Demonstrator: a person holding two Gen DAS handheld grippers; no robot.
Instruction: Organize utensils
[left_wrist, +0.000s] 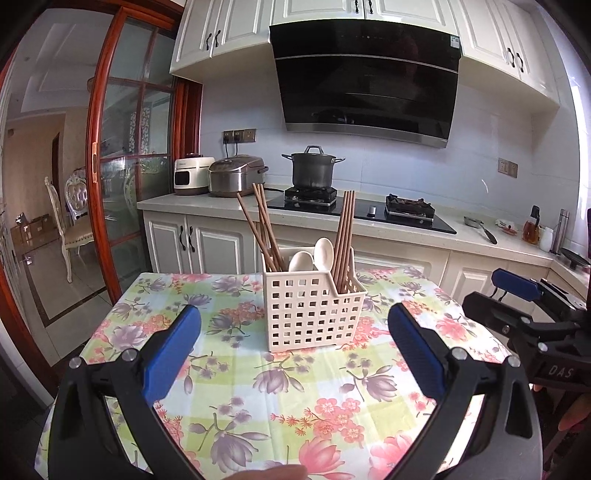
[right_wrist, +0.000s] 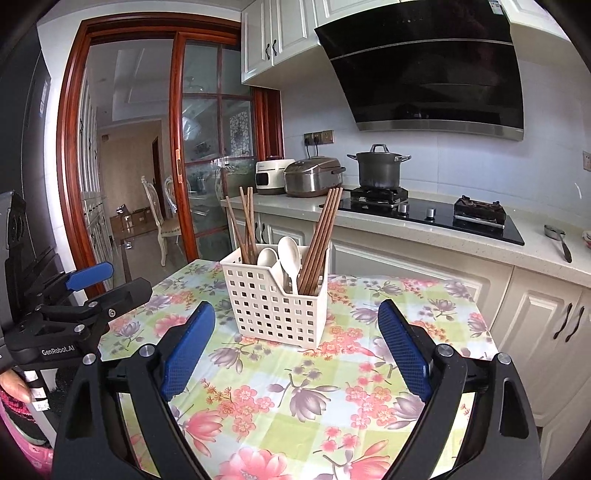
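A white slotted holder was seen standing upright near the middle of a table covered in a flowered cloth, with nothing loose lying on the cloth around it. The holder was divided into compartments: one bundle of brown chopsticks was lodged at the left end, two white spoons in the middle, and a second bundle of chopsticks in the raised compartment at the right end. The sorting was judged to be done or nearly so, since like was kept with like.

The long axis of every utensil ran close to vertical, handles down and out of sight inside the holder. The left bundle was splayed, its tips leaning left and away; the right bundle was packed tighter and stood straighter. The spoon bowls pointed up, above the rim.

The left gripper was held back from the holder, its fingers spread wide with nothing between them. The right gripper was likewise held short of the holder, fingers wide and empty. Both were judged to be kept clear so that the upright bundles would not be knocked.
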